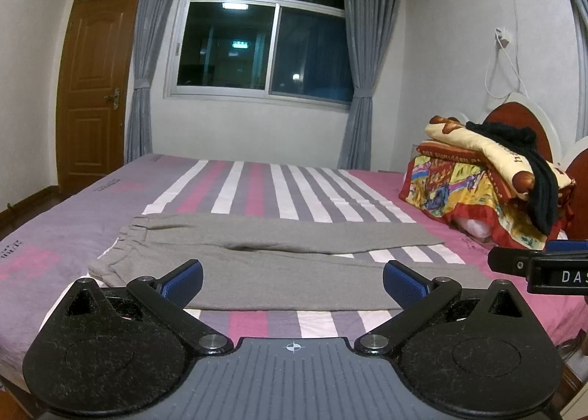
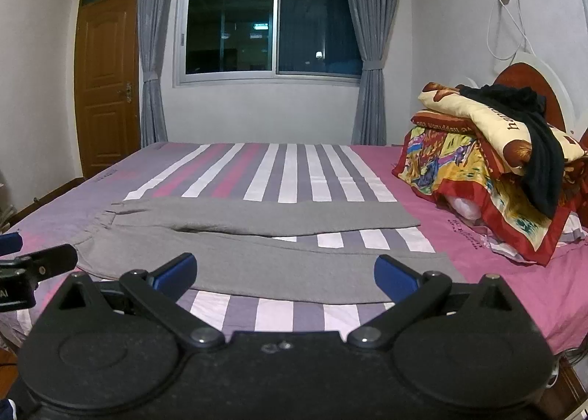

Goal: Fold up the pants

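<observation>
Your left gripper (image 1: 293,280) has its blue-padded black fingers spread wide and holds nothing; it hangs over the near edge of the bed, with its pads framing the lower leg of the grey knit pants (image 1: 279,258). Your right gripper (image 2: 285,274) is just as wide apart and empty, poised above the same near edge, further toward the leg cuffs. Each gripper shows at the side of the other's view, close beside it.

The grey knit pants lie flat across the striped pink, purple and white bedsheet (image 1: 257,188), waistband to the left and both legs running to the right. The legs part in a narrow V, so a strip of sheet shows between them near the cuffs. Neither gripper touches the fabric.

At the head of the bed, well apart from the pants, sits a pile of folded colourful quilts (image 2: 477,159) with a black garment (image 2: 540,148) draped over the top.
</observation>
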Tool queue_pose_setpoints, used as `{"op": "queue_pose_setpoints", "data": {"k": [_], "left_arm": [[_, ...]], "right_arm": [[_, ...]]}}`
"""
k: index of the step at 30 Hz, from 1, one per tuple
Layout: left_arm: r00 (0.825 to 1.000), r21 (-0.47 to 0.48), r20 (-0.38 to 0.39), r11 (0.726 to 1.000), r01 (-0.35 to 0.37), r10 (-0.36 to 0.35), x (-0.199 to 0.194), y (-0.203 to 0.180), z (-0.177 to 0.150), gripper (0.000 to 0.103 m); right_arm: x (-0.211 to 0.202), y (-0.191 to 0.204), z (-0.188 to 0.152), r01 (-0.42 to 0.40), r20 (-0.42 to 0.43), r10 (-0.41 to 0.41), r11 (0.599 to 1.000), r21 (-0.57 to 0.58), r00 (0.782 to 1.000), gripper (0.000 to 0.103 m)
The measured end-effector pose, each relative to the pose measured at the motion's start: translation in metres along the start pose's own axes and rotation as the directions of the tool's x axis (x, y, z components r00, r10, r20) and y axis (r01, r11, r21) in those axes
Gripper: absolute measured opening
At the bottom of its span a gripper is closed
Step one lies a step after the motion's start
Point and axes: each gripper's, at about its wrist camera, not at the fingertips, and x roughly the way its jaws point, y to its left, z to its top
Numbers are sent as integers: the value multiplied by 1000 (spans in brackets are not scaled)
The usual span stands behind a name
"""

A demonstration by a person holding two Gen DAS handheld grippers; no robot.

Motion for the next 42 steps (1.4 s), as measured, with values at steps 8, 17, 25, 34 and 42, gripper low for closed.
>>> {"op": "queue_pose_setpoints", "data": {"k": [8, 17, 25, 34, 42], "left_arm": [[1000, 0, 0, 1000, 0, 0, 0, -1, 0, 103], [1000, 1, 0, 1000, -1, 1, 0, -1, 0, 103], [1000, 1, 0, 1000, 0, 0, 0, -1, 0, 103], [1000, 2, -1, 1000, -1, 1, 0, -1, 0, 103], [999, 23, 33, 999, 22, -23, 19, 35, 30, 103]], "right_arm": [[0, 0, -1, 1, 2, -1, 1000, 0, 1000, 103], [0, 1, -1, 1, 0, -1, 1000, 0, 1000, 103], [0, 1, -1, 0, -1, 0, 1000, 1, 1000, 103], [1, 2, -2, 0, -3, 0, 1000, -1, 1000, 103], [8, -8, 12, -161, 59, 159, 986, 36, 986, 103]]}}
